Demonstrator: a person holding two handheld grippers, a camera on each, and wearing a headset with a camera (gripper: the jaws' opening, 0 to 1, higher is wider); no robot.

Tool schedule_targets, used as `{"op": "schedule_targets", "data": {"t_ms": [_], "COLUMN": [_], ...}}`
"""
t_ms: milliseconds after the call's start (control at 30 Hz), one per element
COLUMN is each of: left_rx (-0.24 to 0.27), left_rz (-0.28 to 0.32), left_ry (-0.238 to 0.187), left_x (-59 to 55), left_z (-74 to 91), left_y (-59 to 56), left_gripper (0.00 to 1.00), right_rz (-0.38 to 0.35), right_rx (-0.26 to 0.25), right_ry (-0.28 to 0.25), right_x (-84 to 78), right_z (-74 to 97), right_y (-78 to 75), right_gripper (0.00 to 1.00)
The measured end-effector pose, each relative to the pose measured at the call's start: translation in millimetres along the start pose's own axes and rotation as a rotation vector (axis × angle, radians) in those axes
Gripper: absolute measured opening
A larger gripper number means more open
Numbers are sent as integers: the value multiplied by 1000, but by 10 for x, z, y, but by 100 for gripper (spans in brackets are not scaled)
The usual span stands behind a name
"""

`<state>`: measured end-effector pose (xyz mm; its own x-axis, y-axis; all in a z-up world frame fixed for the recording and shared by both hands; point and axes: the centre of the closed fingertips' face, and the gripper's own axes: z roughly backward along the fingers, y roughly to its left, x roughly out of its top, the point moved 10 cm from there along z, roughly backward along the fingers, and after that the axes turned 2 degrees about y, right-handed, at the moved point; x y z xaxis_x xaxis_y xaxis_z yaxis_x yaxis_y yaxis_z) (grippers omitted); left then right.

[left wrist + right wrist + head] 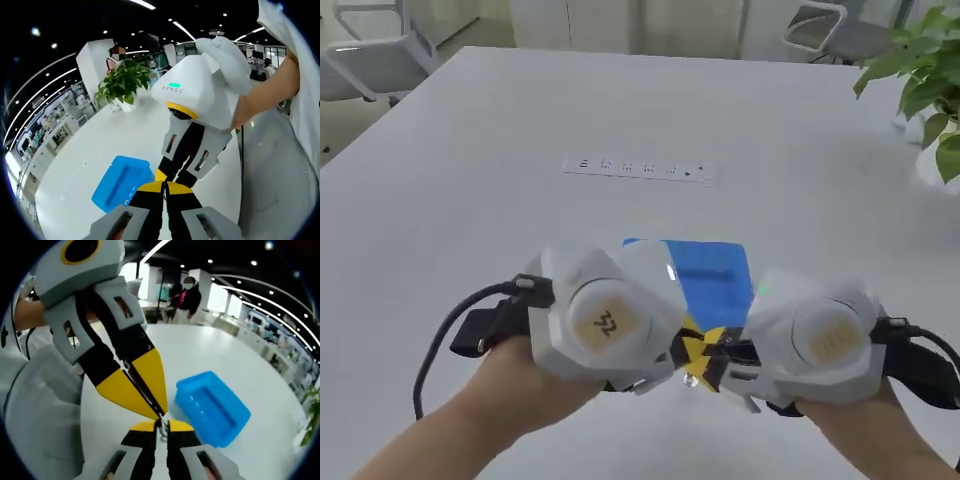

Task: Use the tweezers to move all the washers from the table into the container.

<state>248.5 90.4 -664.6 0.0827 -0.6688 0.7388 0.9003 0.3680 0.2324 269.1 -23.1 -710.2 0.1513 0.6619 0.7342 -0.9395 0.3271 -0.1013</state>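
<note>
White table [470, 200] runs back towards office chairs, with a power strip [638, 168] lying flat across its middle.

Nearest the person on the left, the left gripper [159, 410] has its yellow-tipped jaws drawn almost together. In the right gripper view they pinch a thin dark strip that I take to be the tweezers [140, 385]. The strip's long axis follows those jaws and slants down to a point at the other tool's tips.

Just past where the two tools meet sits the blue container [710, 275], open side up and near both tools. From the head view it lies straight ahead of the meeting tips. In the right gripper view it lies off to the right of the tweezers' point, its long side slanting away.

Pale specks on its floor may be washers [200, 407], though they are too small to be sure. A shiny fleck at the tweezers' point could be another, and I cannot tell.

The right gripper [172, 176] faces the left one tip to tip. Its jaws are narrow around that point, but whether they clamp it I cannot say.

Far right stands a leafy plant [925, 90].

The coming move likely needs only a short carry forward, and neither hand looks clearly nearer.
</note>
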Motion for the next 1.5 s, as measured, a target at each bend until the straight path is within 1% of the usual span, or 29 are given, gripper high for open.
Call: {"op": "schedule_targets", "data": {"t_ms": [100, 233, 367, 500, 633, 800, 900, 1067, 1167, 1333, 1500], "left_rx": [8, 22, 29, 34, 45, 70, 75, 79, 67, 56, 39], "left_rz": [-14, -38, -63, -80, -96, -124, -131, -131, -124, -121, -107], "left_ry": [-12, -30, -38, -49, -54, -55, -53, -44, -28, -4, 17], "left_x": [73, 179, 264, 319, 378, 435, 446, 433, 382, 315, 244], "left_z": [12, 22, 32, 35, 14, -39, -90, -183, -282, -391, -489], "left_y": [40, 116, 197, 261, 367, 509, 577, 662, 722, 776, 791], "left_gripper": [0, 0, 0, 0, 0, 0, 0, 0, 0, 0, 0], "right_rz": [4, 7, 17, 25, 27, 27, 36, 29, 25, 12, -7], "right_rx": [-22, -48, -68, -87, -111, -150, -162, -162, -162, -152, -137], "right_ry": [-8, -23, -34, -44, -64, -79, -69, -55, -34, -9, 18], "right_x": [39, 108, 175, 214, 256, 314, 324, 293, 256, 187, 104], "right_z": [59, 132, 182, 213, 226, 204, 173, 93, 26, -93, -191], "right_y": [-43, -136, -214, -281, -385, -531, -610, -727, -771, -865, -900], "right_gripper": [3, 3, 3, 3, 3, 3, 3, 3, 3, 3, 3]}}
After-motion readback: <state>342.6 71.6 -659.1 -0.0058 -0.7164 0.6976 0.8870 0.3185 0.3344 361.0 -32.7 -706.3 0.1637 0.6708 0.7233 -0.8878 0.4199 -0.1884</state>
